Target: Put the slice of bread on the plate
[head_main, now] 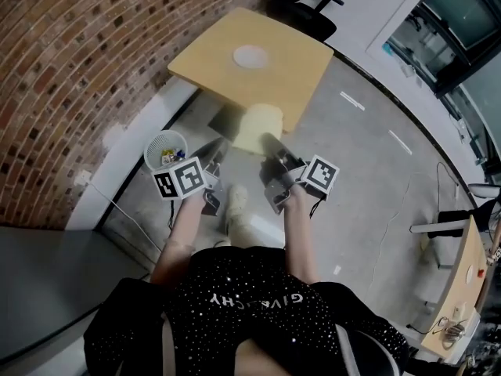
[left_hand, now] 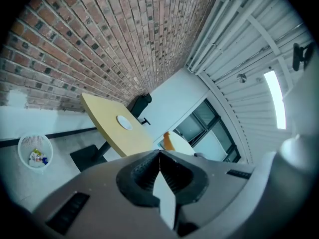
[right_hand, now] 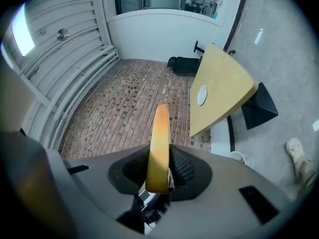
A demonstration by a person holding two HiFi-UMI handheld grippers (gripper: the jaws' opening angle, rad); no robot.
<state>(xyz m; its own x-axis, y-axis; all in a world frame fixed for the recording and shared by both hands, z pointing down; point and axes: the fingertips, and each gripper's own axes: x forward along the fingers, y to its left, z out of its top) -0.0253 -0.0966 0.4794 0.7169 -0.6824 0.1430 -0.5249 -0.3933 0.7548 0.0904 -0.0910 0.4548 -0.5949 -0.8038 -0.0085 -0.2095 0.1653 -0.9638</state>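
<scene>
Got right gripper (right_hand: 160, 158) clamped on bread slice (right_hand: 160, 126), left gripper (left_hand: 159, 153) pinched together on nothing. Pickup done; need to carry over to plate (head_main: 250, 56) on table (head_main: 301, 65), set down.

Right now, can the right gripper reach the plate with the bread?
Probably not yet. The plate lies on the table, well ahead of the right gripper holding the bread. Nothing stands between them, so stepping closer should do.

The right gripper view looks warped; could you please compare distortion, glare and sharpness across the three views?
Head view: evenly lit, brick wall bowed by the wide lens. Left gripper view: black corners, ceiling light blown out white. Right gripper view: same fisheye bend, slice of bread close and slightly soft.
</scene>
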